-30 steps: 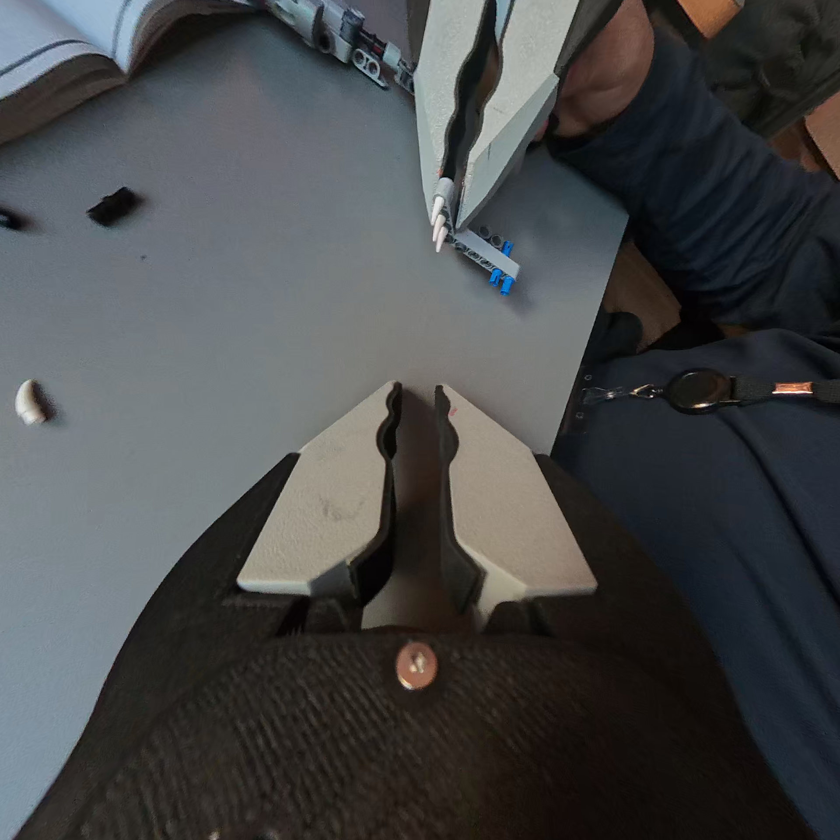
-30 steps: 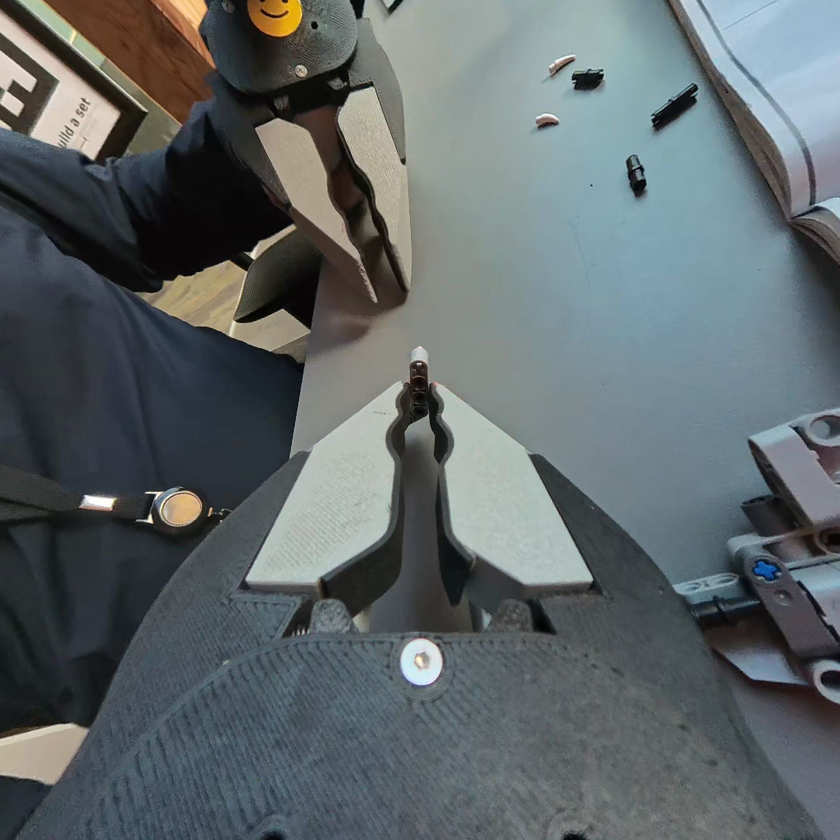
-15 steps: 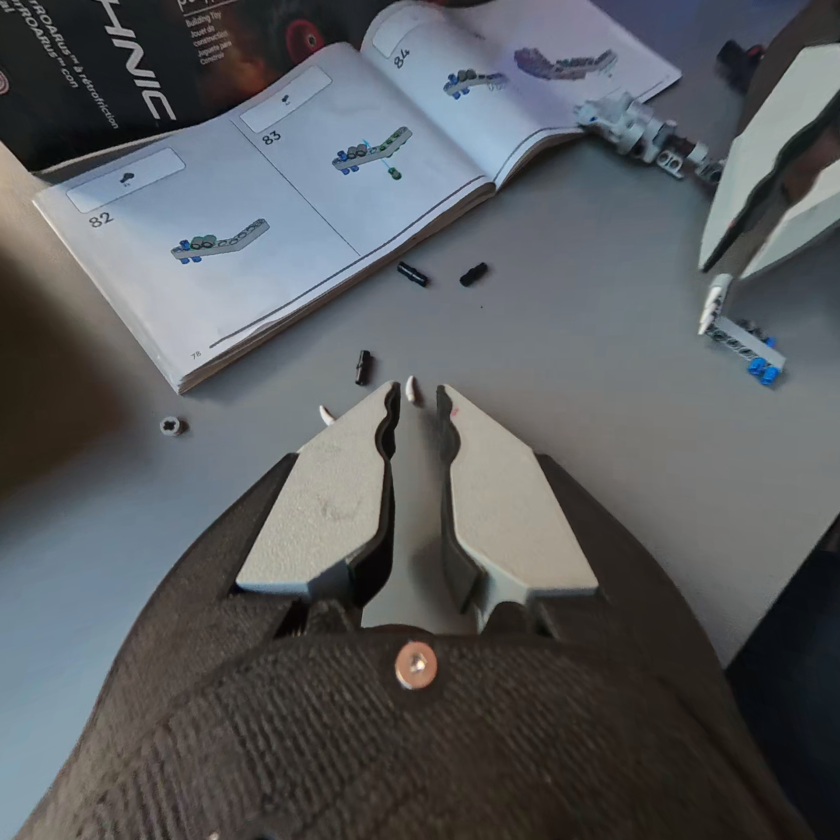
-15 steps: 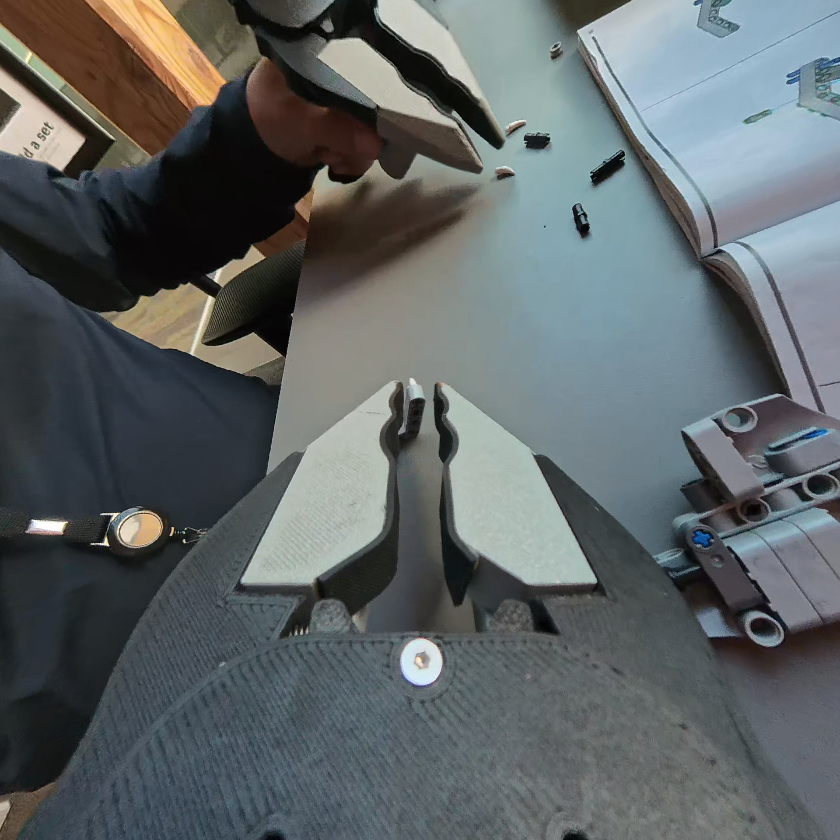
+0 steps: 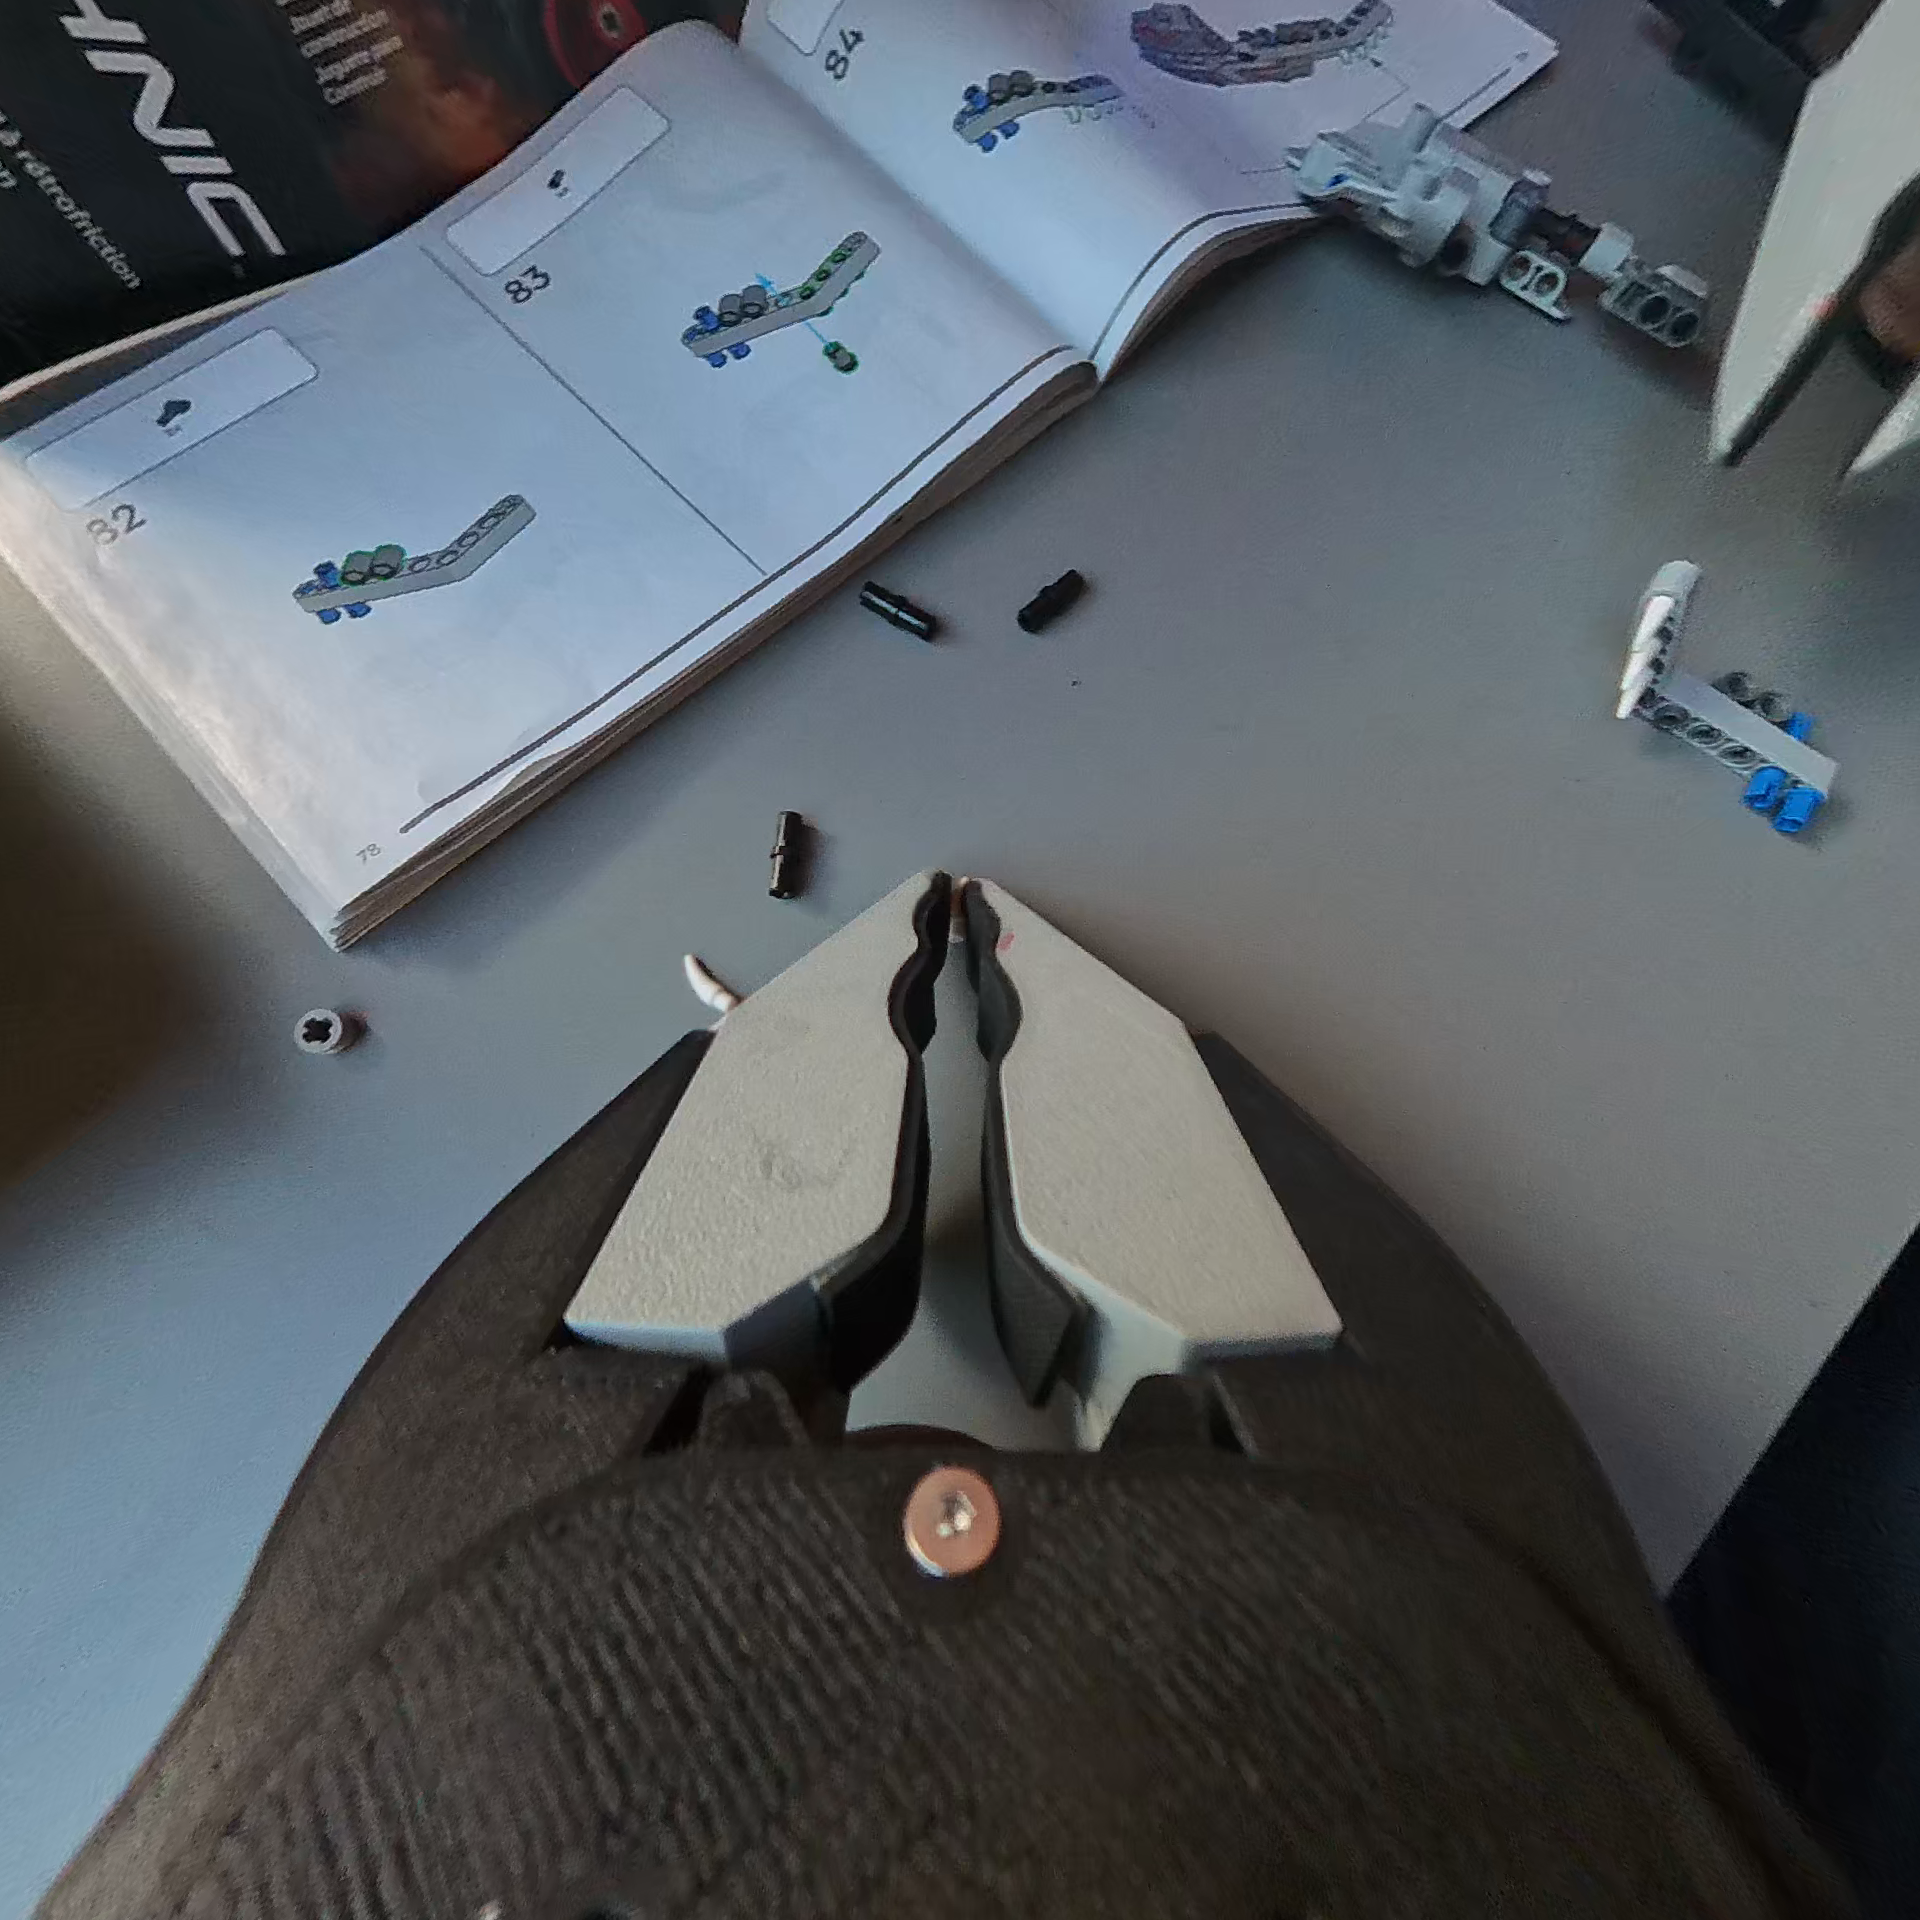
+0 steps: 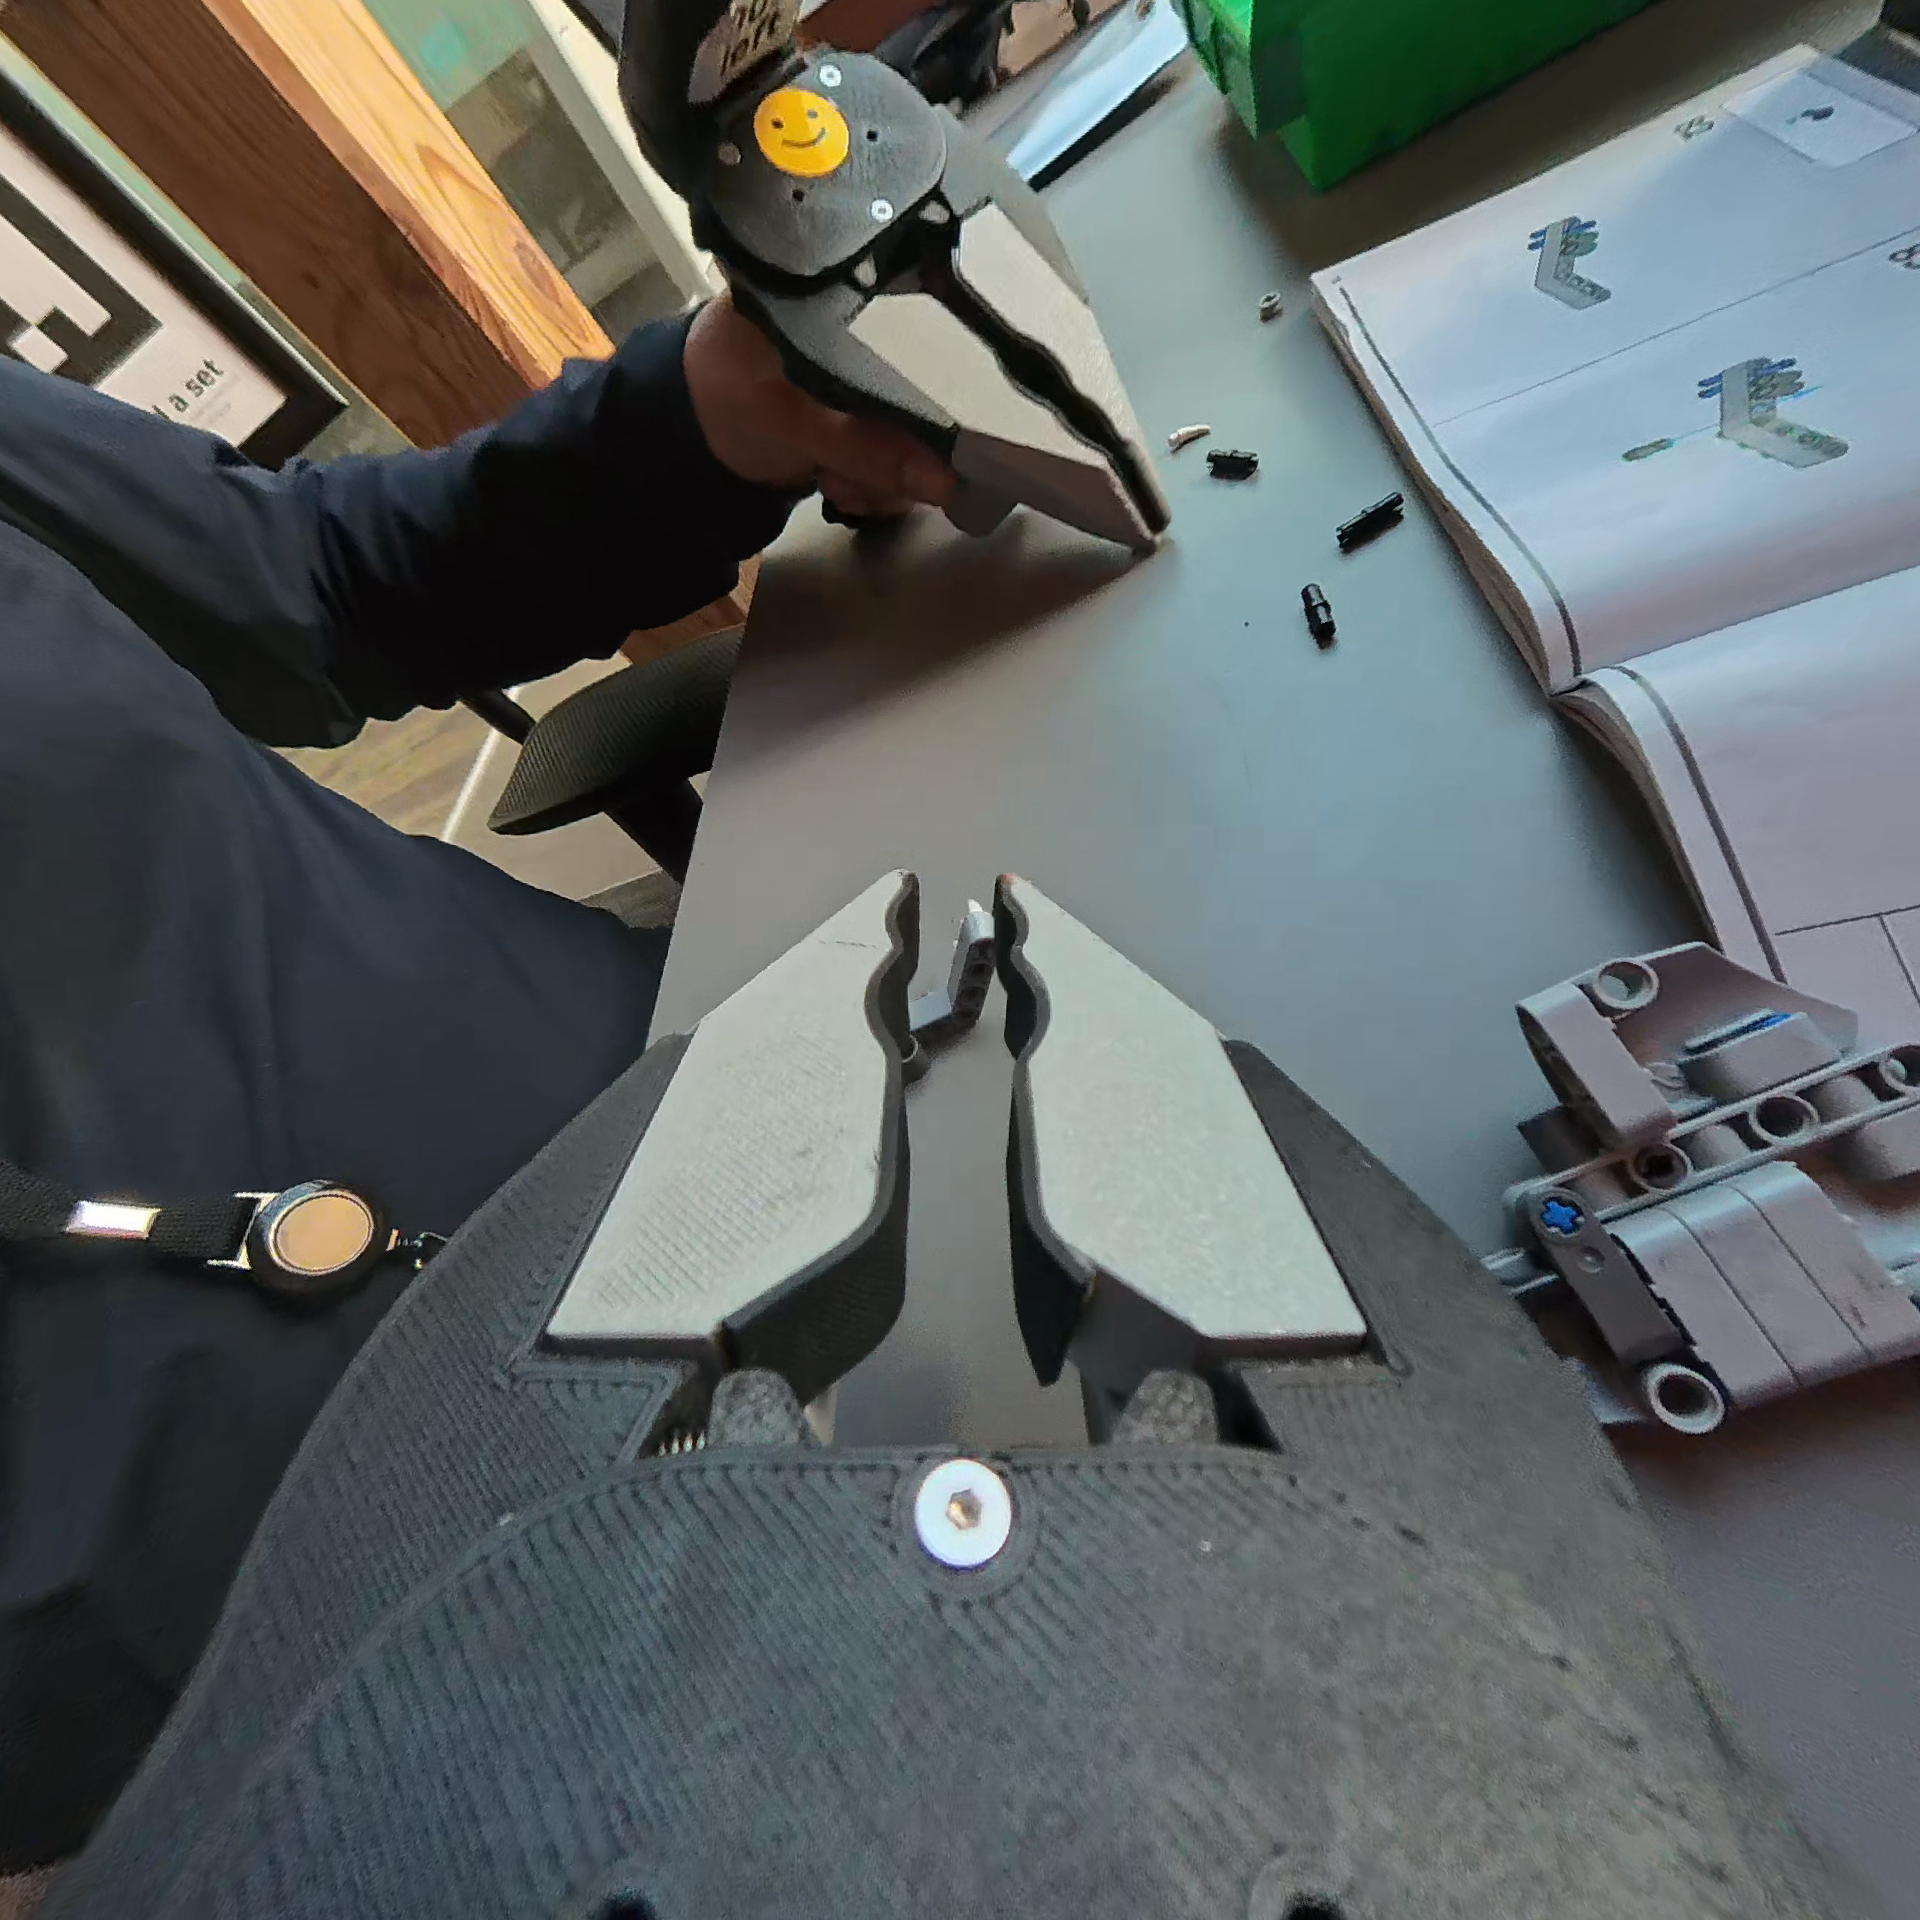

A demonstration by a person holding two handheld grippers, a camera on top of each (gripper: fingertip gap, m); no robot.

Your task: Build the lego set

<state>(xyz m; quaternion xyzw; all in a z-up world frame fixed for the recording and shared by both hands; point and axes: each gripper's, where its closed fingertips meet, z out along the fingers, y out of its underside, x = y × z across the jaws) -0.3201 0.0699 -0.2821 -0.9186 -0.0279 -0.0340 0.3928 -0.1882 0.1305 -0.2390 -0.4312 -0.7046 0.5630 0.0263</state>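
My left gripper [image 5: 954, 885] is low over the grey table [image 5: 1299, 987], its jaws closed on a small white tooth piece [image 5: 957, 918]. It also shows in the right wrist view [image 6: 1143, 525] with its tips down on the table. A second white tooth [image 5: 710, 982] lies just left of it. My right gripper [image 6: 956, 883] is open above a short grey beam [image 6: 968, 971], which rests on the table between its fingers. In the left wrist view the beam [image 5: 1730, 722] carries white teeth and blue pins and stands free of the right gripper [image 5: 1792, 447].
An open instruction booklet [image 5: 540, 436] lies at the back. Black pins [image 5: 787, 852] [image 5: 898, 609] [image 5: 1049, 600] and a grey bush [image 5: 327, 1029] lie in front of it. A larger grey assembly [image 6: 1714, 1195] sits right of my right gripper. The table edge and the person's lap are close. Some 15 cm of space lies between my two pairs of fingers. My left gripper's tips are some 11 cm from the grey bush [image 5: 327, 1029].
My left gripper swung away from the beam to the loose pieces by the booklet and closed on a white tooth. My right gripper opened and let go of the beam.
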